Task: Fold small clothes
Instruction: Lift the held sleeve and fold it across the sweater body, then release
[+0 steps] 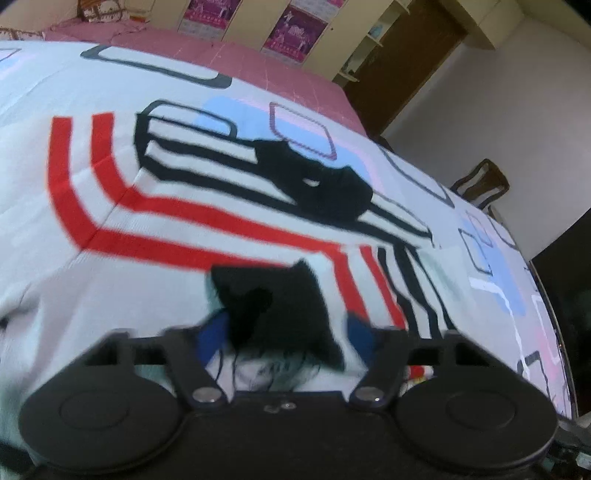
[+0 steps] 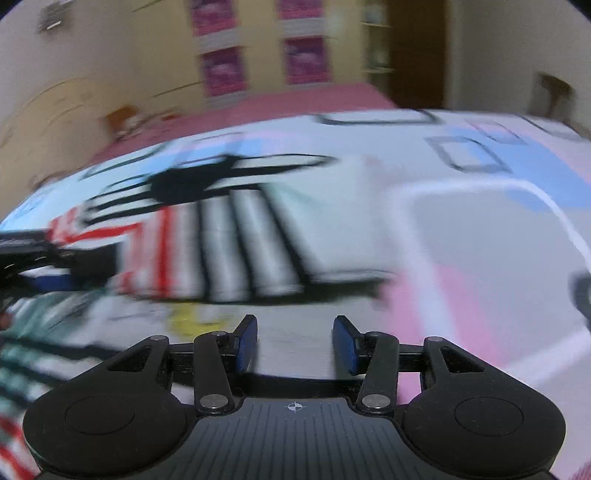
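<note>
Lying flat on the bed, the white knitted garment with red and black stripes point(image 1: 207, 206) ran its long axis from the near left of the left wrist view toward the far right, its black-striped end pointing at the bed's far right edge. It rested on the one white bedspread printed with blue, pink and grey rounded squares point(image 1: 491, 258), well in from the far edge, where a strip of pink sheet point(image 1: 288, 81) showed. The left gripper point(image 1: 286, 336) had its two blue pads set partly apart with a black fold of the garment's cloth point(image 1: 280, 302) between them; motion blur and the dark cloth made it impossible to tell whether the pads pressed on it. The garment's near edge was cut off behind that gripper's black body. In the right wrist view the whole scene was smeared, so the garment point(image 2: 229, 240) showed only as blurred red and black bars toward the bed's left side. The right gripper point(image 2: 295, 345) stood moderately open, its two blue pads apart with nothing between them, above bare bedspread point(image 2: 480, 240) right of the garment. At that view's left edge a dark shape, seemingly the other gripper, was too cropped to read. Several pink posters point(image 1: 295, 33) hung on the far wall, and one wooden chair point(image 1: 480, 182) stood beyond the bed's right edge.
</note>
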### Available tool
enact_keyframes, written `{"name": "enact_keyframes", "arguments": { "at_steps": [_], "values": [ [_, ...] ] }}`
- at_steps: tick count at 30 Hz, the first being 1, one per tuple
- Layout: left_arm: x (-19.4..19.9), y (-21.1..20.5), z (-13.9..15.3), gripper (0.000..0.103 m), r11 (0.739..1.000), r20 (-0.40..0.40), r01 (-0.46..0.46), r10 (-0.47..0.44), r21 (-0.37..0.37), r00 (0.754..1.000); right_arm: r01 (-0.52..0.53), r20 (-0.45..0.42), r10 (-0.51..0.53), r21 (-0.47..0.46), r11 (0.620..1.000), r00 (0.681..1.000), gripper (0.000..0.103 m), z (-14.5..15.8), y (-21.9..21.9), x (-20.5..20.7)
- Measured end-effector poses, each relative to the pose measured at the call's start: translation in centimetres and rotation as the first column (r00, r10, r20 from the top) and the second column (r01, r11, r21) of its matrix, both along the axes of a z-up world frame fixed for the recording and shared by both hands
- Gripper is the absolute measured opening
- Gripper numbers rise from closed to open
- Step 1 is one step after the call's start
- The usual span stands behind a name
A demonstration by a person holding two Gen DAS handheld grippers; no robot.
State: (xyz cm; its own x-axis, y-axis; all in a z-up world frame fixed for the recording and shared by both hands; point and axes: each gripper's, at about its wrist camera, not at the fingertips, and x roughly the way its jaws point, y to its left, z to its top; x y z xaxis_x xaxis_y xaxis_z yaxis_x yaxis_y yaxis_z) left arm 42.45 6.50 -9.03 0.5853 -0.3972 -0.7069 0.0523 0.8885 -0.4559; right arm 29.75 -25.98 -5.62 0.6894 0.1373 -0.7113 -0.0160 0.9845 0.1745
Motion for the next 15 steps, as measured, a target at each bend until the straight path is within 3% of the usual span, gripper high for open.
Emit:
{"name": "enact_keyframes", "arguments": {
  "at_steps": [1, 3, 4, 6, 11, 13, 15],
  "values": [
    [0.6, -0.2, -0.1, 0.035, 1.000, -0.006, -0.002, 0.002, 0.006, 1.000, 0.046, 0.000, -0.046, 0.017, 0.999, 0.999, 0.044, -0.1, -0.9, 0.4],
    [1.2, -0.2, -0.1, 0.025, 1.000, -0.002, 0.007, -0.007, 0.011, 1.000, 0.102, -0.003, -0.102, 0.048, 0.994, 0.995, 0.037, -0.2, -2.2, 1.3],
    [1.3, -0.2, 0.1, 0.011, 1.000, 0.003, 0.011, -0.011, 0.020, 1.000, 0.122, -0.004, -0.122, 0.054, 0.991, 0.993, 0.035, -0.4, -2.6, 2.0],
    [1.0, 0.1, 1.2, 0.010, 1.000, 0.061, 0.008, -0.010, 0.024, 0.998, 0.148, -0.019, -0.147, 0.067, 0.987, 0.989, 0.028, -1.1, -3.1, 3.5],
    [-0.9, 1.9, 3.9, 0.009, 0.995, 0.188, -0.049, 0.031, 0.089, 0.982, 0.129, -0.006, -0.128, 0.026, 0.991, 0.992, 0.024, -1.3, -3.2, 4.4],
    [-0.5, 1.9, 2.5, 0.009, 0.990, 0.137, -0.027, 0.008, 0.139, 0.990, 0.124, -0.004, -0.124, 0.026, 0.992, 0.992, 0.023, -1.3, -3.1, 4.3],
    [-0.1, 2.0, 0.9, 0.009, 0.990, 0.084, -0.021, 0.009, 0.142, 0.996, 0.121, -0.003, -0.121, 0.020, 0.992, 0.993, 0.023, -1.7, -3.0, 4.4]
  ]
}}
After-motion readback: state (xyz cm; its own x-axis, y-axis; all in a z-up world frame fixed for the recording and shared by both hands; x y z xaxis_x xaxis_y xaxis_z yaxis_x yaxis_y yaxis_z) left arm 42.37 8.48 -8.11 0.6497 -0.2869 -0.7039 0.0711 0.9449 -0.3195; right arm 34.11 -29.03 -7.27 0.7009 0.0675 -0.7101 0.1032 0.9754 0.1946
